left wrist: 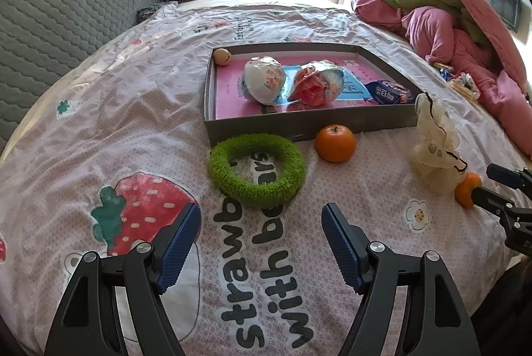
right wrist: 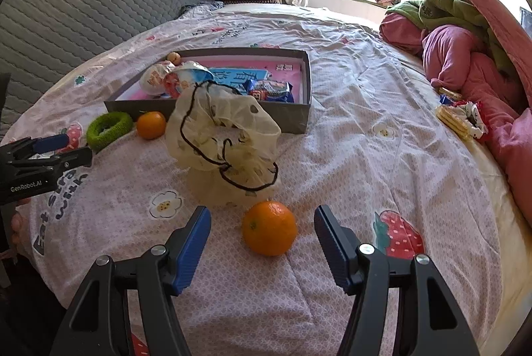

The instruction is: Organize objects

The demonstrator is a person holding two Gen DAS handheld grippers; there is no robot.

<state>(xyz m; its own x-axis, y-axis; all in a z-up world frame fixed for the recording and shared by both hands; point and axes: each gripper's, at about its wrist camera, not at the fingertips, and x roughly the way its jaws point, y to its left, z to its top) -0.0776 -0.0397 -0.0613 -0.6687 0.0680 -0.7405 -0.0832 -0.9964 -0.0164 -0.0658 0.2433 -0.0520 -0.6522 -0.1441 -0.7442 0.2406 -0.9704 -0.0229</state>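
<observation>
On the strawberry-print bedspread [right wrist: 349, 156], the right gripper [right wrist: 262, 234] stands wide open, empty, its jaws flanking the near orange [right wrist: 269, 228]. The left gripper [left wrist: 261, 236], equally open and empty, faces the green ring [left wrist: 257, 169]. Closing gently around the fruit's middle should prevent rolling before transfer to the gray box [right wrist: 307, 109].

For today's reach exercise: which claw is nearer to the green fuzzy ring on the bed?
Left. The left claw is open just short of the green fuzzy ring, pointing straight at it. The right claw sits farther to the right, straddling an orange.
</observation>
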